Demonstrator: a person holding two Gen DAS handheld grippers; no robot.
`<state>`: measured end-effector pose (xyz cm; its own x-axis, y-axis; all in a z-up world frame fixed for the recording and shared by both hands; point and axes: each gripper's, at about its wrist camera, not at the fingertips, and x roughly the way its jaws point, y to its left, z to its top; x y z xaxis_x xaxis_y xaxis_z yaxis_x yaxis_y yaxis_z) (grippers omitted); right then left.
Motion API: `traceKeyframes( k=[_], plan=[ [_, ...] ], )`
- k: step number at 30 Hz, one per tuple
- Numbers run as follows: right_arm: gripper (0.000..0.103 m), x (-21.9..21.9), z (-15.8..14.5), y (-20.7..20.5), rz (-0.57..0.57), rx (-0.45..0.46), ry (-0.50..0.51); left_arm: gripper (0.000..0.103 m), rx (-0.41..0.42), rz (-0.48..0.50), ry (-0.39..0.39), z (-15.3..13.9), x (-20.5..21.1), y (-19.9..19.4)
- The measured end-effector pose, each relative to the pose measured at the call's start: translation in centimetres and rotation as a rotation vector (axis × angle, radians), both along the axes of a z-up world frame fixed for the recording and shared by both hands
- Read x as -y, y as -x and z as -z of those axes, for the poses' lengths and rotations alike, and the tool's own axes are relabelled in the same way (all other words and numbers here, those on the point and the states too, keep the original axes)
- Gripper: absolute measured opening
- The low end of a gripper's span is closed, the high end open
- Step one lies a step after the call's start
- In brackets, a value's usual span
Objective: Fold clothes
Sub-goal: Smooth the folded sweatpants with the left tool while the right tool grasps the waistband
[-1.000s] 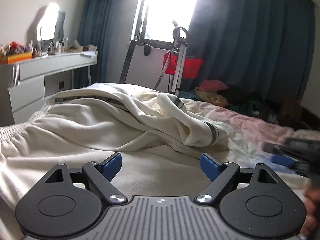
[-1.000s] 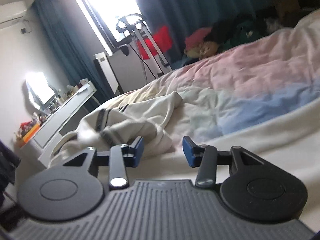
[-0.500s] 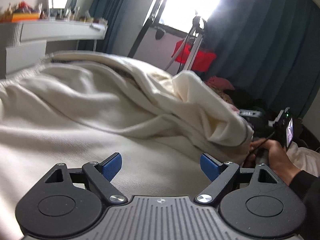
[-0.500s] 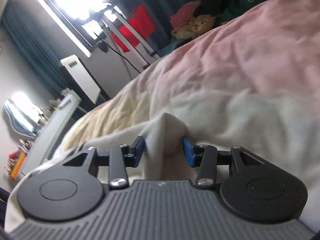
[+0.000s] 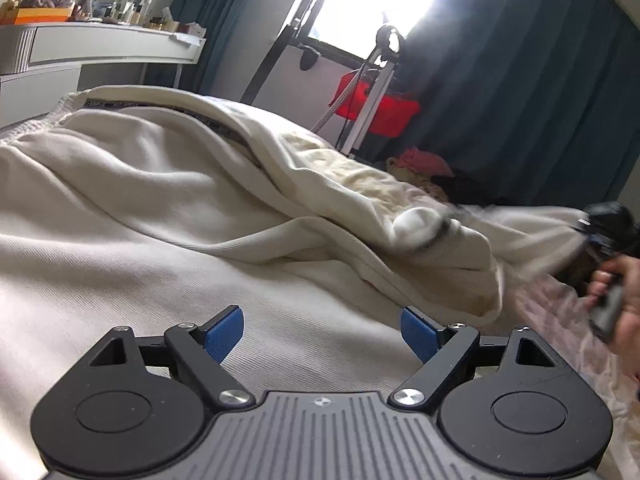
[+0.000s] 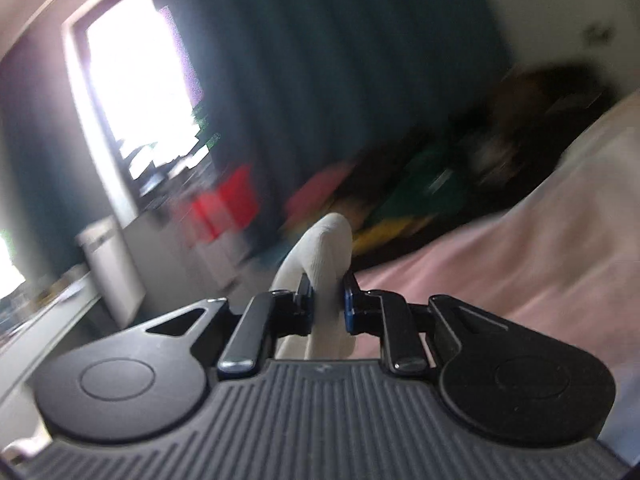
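A cream garment (image 5: 160,184) with a dark striped band lies crumpled across the bed. My left gripper (image 5: 322,330) hovers low over its flat near part, jaws wide open with nothing between the blue pads. In the right wrist view my right gripper (image 6: 328,300) is closing on a raised fold of the cream cloth (image 6: 332,240), and the pads press on it. In the left wrist view that right gripper (image 5: 600,236) shows blurred at the right edge in a person's hand (image 5: 624,280), drawing a stretch of the garment out to the right.
The pink bed sheet (image 6: 520,260) runs off to the right. A white dresser (image 5: 100,46) with small items stands at the left. Past the bed are a red basket (image 5: 384,108) on a stand, a heap of clothes (image 5: 420,160) and dark curtains (image 5: 520,80).
The right gripper has shut on a fold of the cream cloth and swung away to the right, stretching the garment. The left gripper sank lower over the garment, then held still.
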<state>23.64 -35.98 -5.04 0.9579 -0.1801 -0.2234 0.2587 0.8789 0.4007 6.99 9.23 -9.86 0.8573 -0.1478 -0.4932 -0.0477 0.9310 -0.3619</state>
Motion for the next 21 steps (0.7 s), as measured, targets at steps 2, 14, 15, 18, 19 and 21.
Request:
traceKeyframes(
  k=[2, 14, 15, 18, 19, 21],
  plan=[
    [0.018, 2.9, -0.9, 3.0, 0.126, 0.014, 0.028, 0.087, 0.015, 0.016, -0.021, -0.5, 0.6, 0.6],
    [0.086, 15.8, 11.1, 14.4, 0.177, -0.117, -0.558, 0.087, -0.013, 0.063, -0.08, -0.2, 2.9, 1.8],
    [0.086, 16.0, 11.7, 14.3, 0.156, -0.134, -0.595, 0.087, -0.019, 0.064, -0.08, -0.1, 2.9, 1.8],
    [0.086, 16.2, 12.8, 13.3, 0.009, -0.105, -0.75, 0.087, -0.032, 0.068, -0.072, 0.1, 3.2, 1.8],
    [0.086, 16.1, 13.3, 12.8, -0.041, -0.084, -0.808, 0.087, -0.034, 0.067, -0.071, 0.1, 3.3, 1.7],
    [0.085, 16.0, 14.2, 11.5, -0.082, -0.058, -0.873, 0.087, -0.036, 0.061, -0.075, 0.3, 3.4, 1.5]
  ],
)
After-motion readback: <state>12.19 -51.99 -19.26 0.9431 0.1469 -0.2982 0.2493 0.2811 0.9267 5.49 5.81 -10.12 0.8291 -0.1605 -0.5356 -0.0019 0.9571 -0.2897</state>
